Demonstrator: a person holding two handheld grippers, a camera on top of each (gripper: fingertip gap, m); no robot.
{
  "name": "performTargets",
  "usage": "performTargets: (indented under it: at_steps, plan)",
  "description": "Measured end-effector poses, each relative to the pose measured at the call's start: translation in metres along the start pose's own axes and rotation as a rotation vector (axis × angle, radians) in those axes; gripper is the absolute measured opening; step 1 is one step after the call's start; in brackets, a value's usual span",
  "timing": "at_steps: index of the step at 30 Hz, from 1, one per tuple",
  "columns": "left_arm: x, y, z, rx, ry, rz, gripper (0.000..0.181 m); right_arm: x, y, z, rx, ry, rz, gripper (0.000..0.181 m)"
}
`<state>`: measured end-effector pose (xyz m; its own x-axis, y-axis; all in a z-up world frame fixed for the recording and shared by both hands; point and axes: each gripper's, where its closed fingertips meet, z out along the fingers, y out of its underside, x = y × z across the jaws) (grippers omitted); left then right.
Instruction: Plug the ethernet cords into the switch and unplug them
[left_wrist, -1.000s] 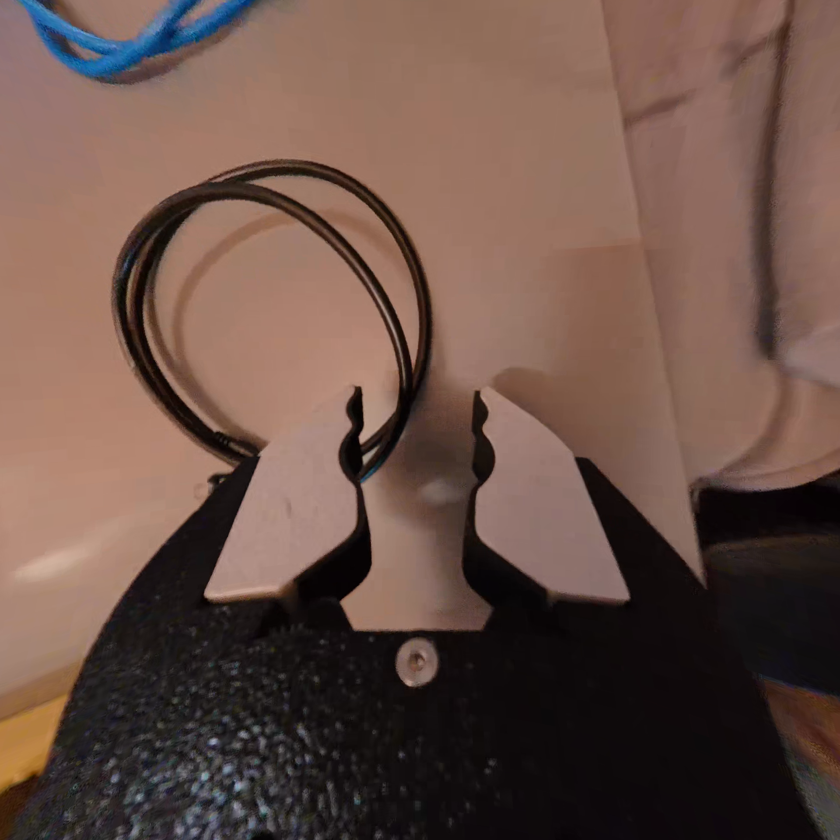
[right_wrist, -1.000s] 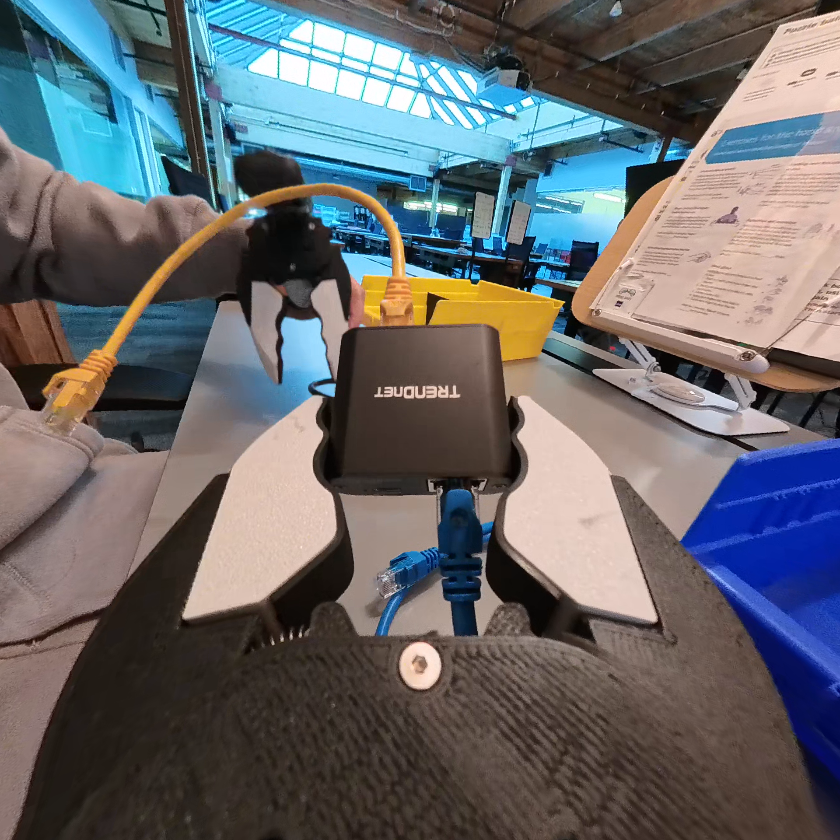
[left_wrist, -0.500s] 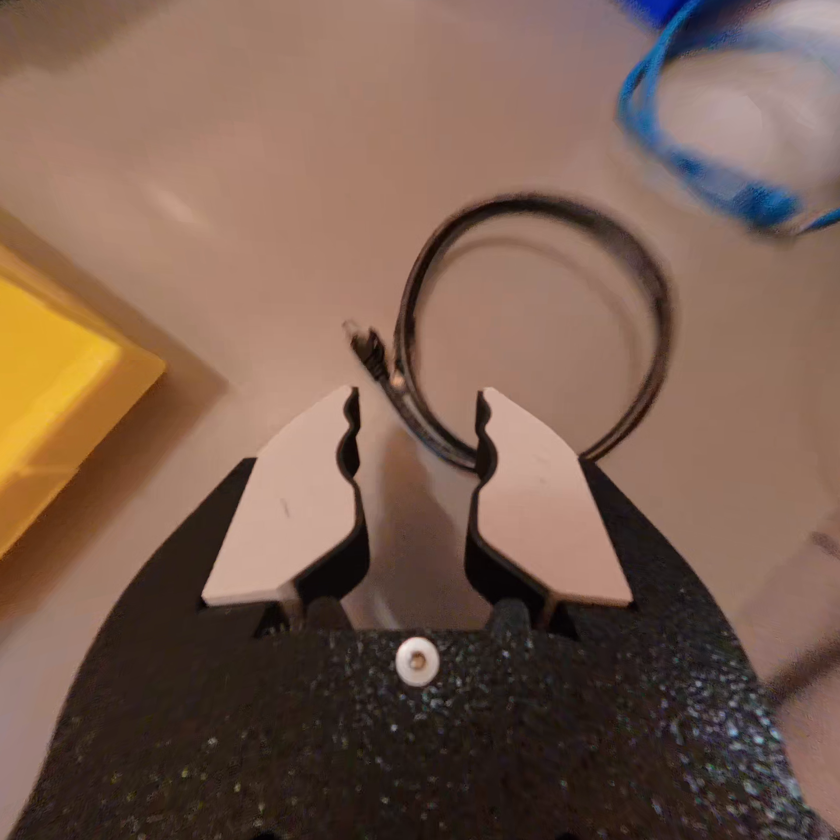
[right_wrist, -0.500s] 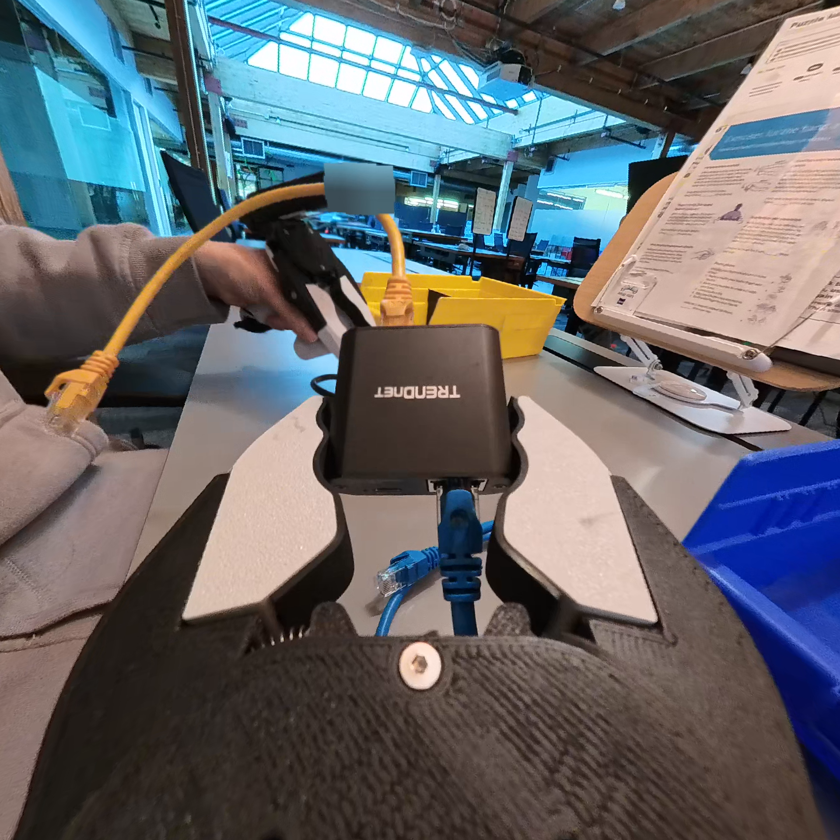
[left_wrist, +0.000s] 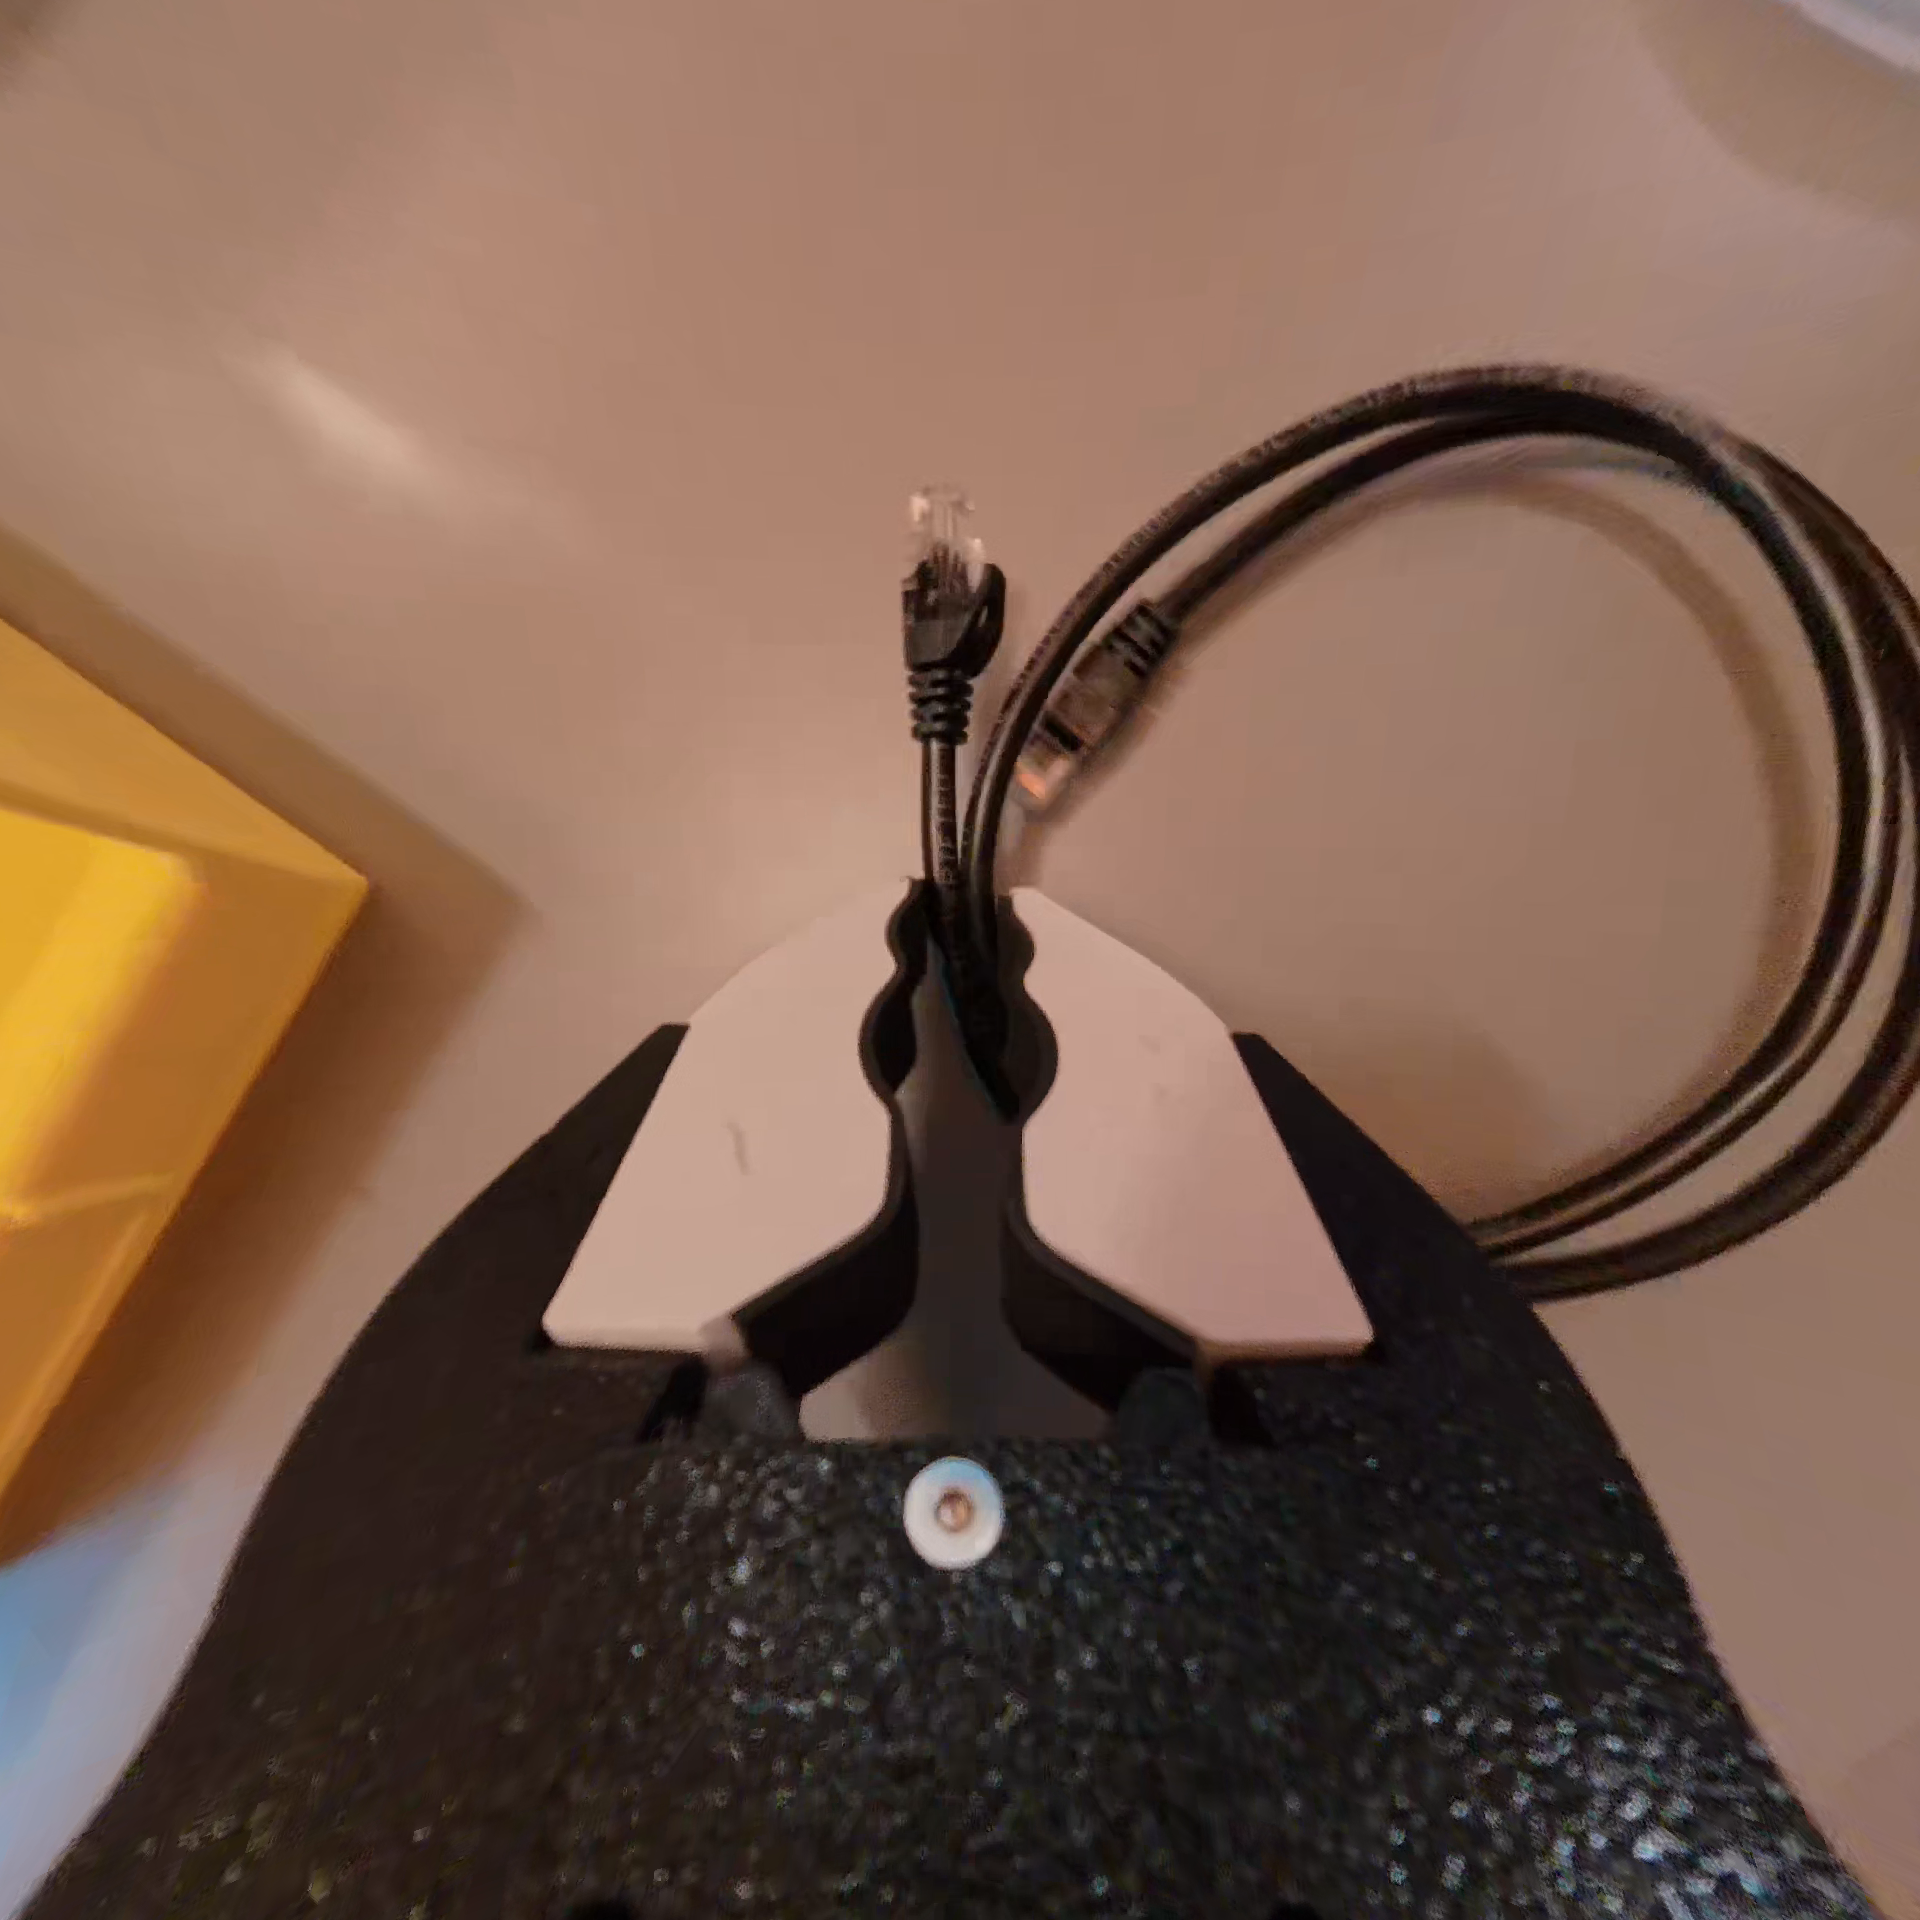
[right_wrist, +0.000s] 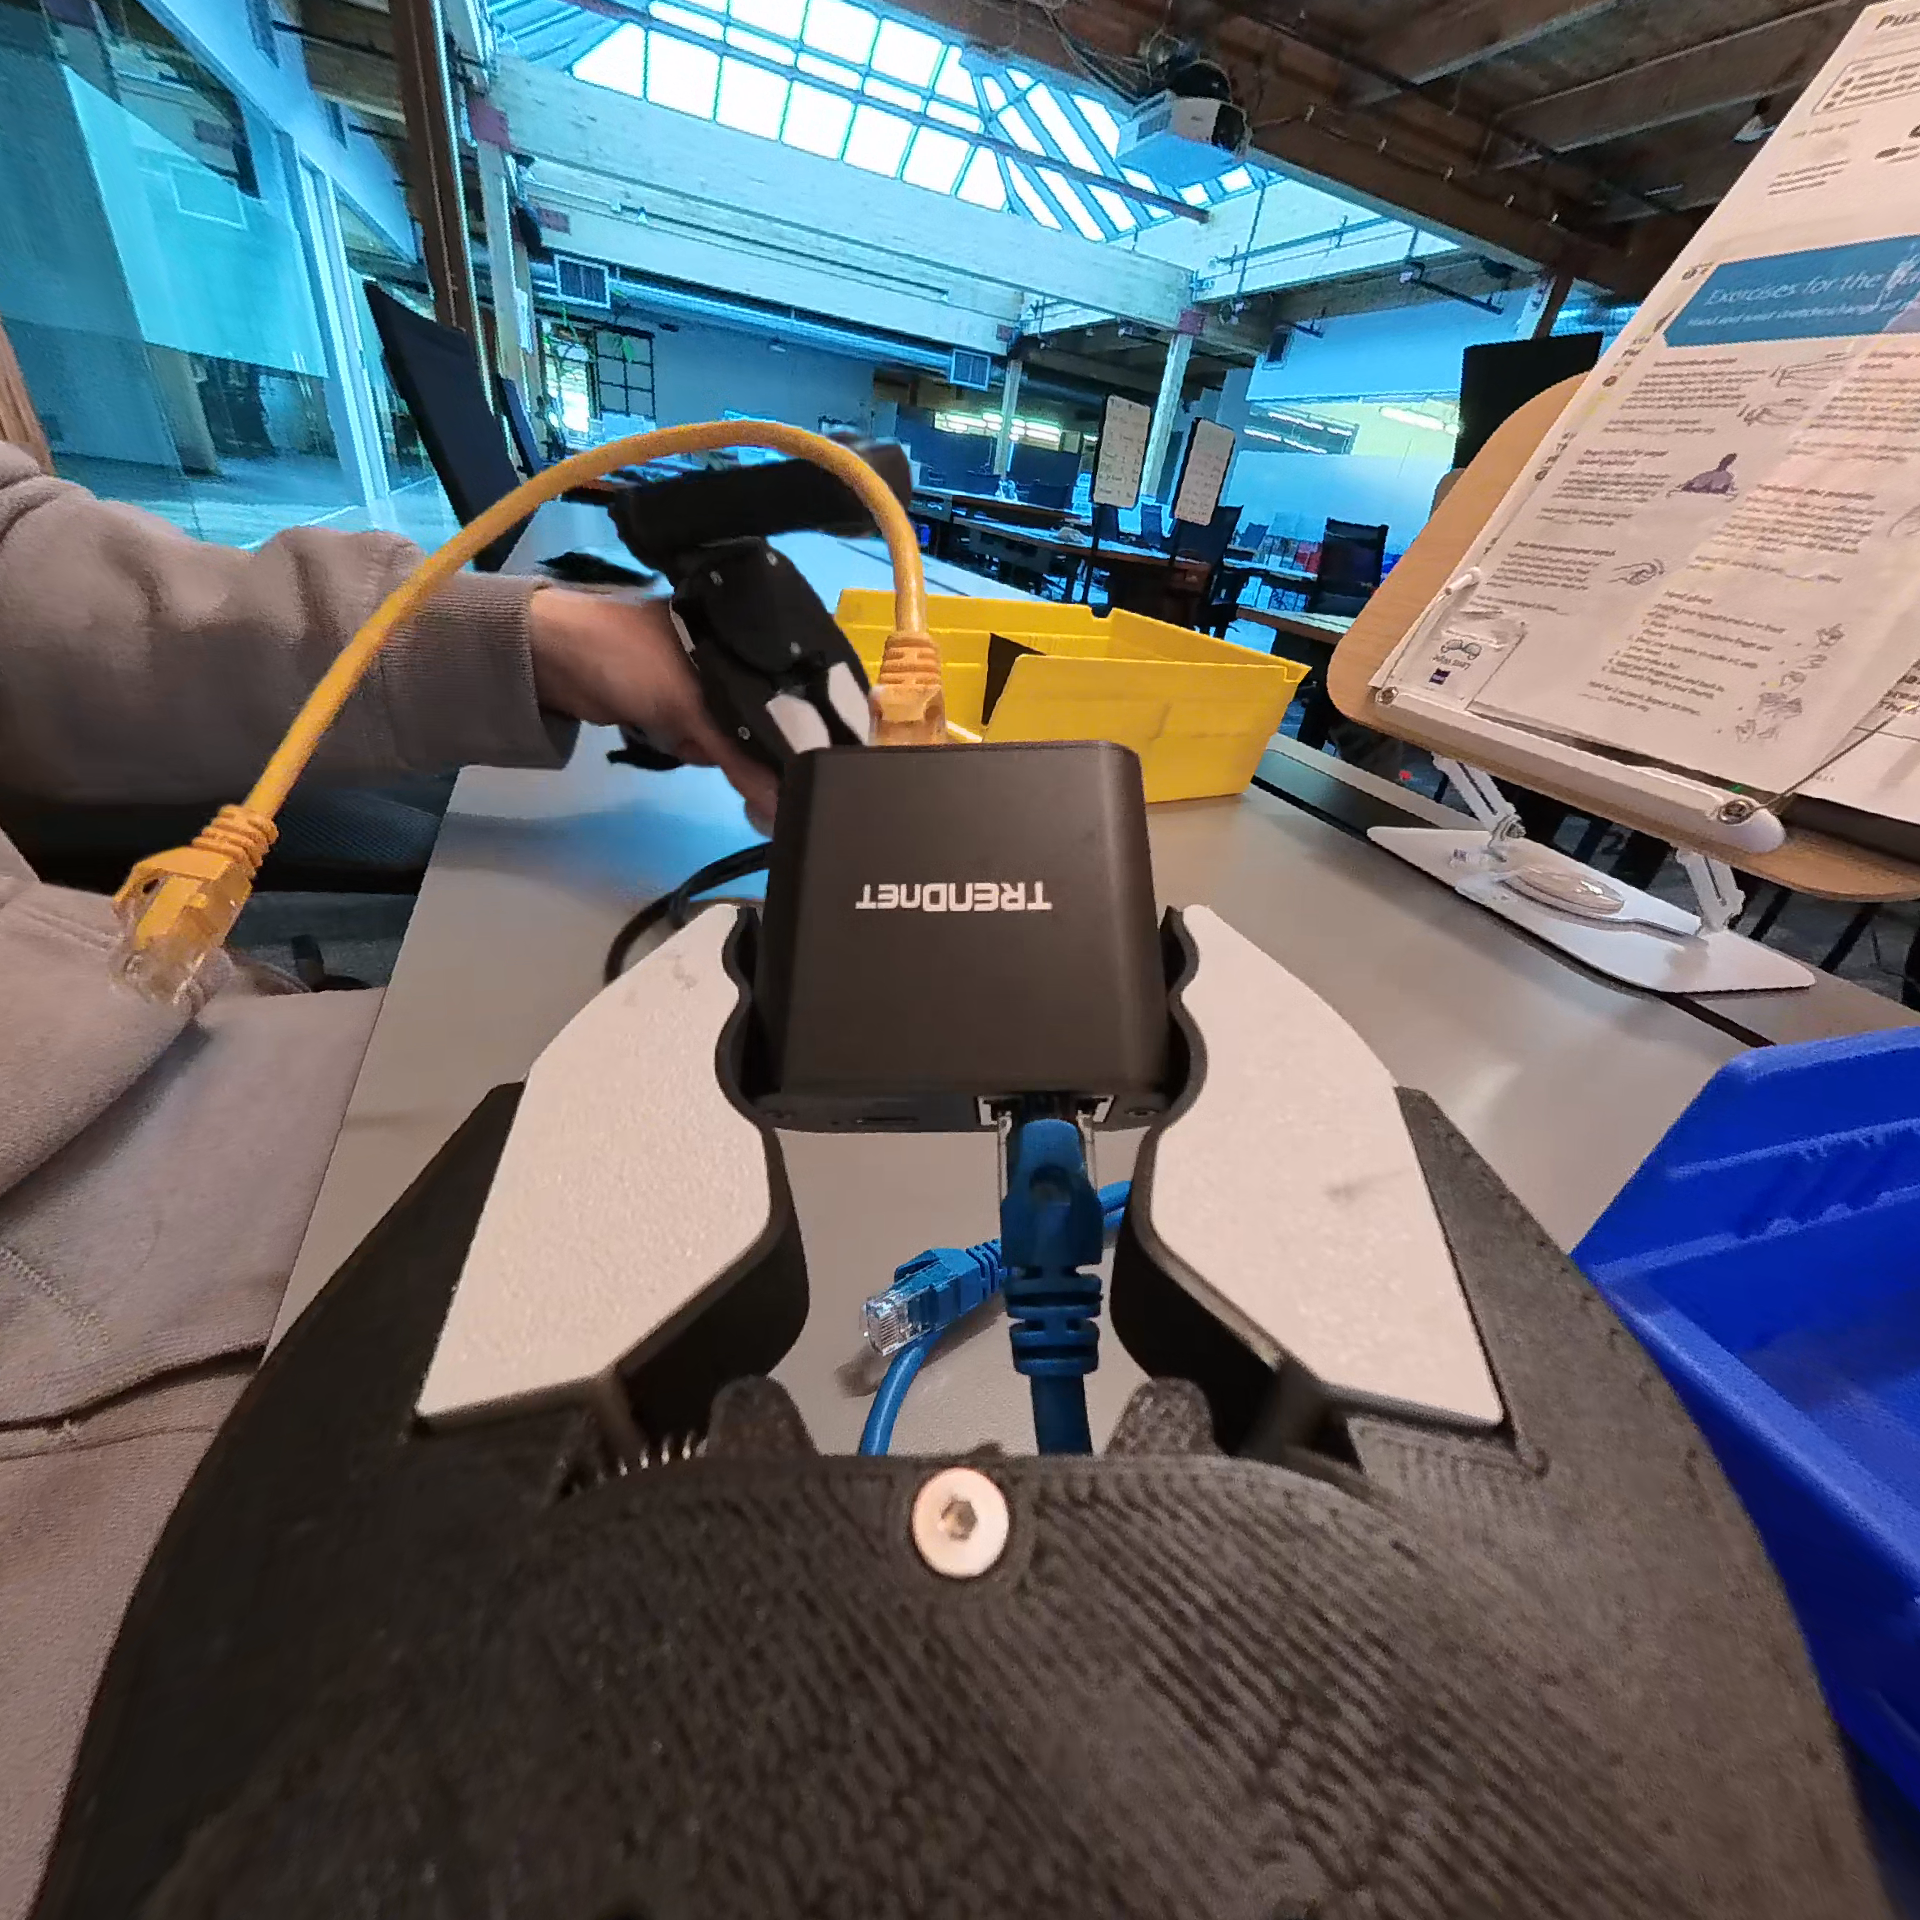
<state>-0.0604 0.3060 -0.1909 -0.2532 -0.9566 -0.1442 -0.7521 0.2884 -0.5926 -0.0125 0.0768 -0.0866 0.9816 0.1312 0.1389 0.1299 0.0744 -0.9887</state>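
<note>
My right gripper (right_wrist: 961, 925) is shut on the black switch (right_wrist: 951, 914) and holds it on the grey table (right_wrist: 1351, 935). A blue ethernet cord (right_wrist: 1049, 1247) is plugged into its near side, with the cord's free plug (right_wrist: 904, 1314) beside it. A yellow cord (right_wrist: 520, 520) is plugged into the far side; its free end (right_wrist: 177, 914) hangs at the left. My left gripper (left_wrist: 961, 899) is shut on a black ethernet cord (left_wrist: 951, 821) just behind its plug (left_wrist: 945, 592). The rest of the cord lies coiled (left_wrist: 1662, 831) on the table. The left gripper also shows behind the switch in the right wrist view (right_wrist: 821, 717).
A yellow bin (right_wrist: 1122, 686) stands behind the switch and shows at the left in the left wrist view (left_wrist: 135, 987). A blue bin (right_wrist: 1787, 1299) is at the right. A document stand (right_wrist: 1683, 623) with printed sheets stands at the back right. A person's grey sleeve (right_wrist: 208, 644) is at the left. My right fingertips sit around 25 centimetres from my left ones.
My left gripper has swung over the black coil, dropped toward the table and closed on the cord near its plug. The right gripper and switch have not moved.
</note>
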Motion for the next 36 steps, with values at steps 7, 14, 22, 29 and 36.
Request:
performTargets:
  at_steps: [7,14,22,29,36]
  plan:
    - [-0.076,-0.11,-0.097,0.378,-0.66,0.318,0.011,0.001,-0.001,-0.001,0.007,0.004,0.005,0.073]
    - [-0.003,-0.137,-0.116,0.529,-0.875,0.916,0.011,0.006,-0.008,-0.008,0.068,0.017,0.033,0.073]
    - [0.08,-0.078,-0.049,0.374,-0.503,1.039,0.01,0.011,-0.015,-0.016,0.136,0.034,0.063,0.073]
    - [0.153,-0.026,-0.018,0.161,0.213,0.816,0.046,0.009,-0.013,-0.014,0.118,0.032,0.051,0.073]
    - [0.162,-0.046,-0.055,0.285,0.567,0.733,0.061,0.01,-0.016,-0.017,0.143,0.027,0.057,0.073]
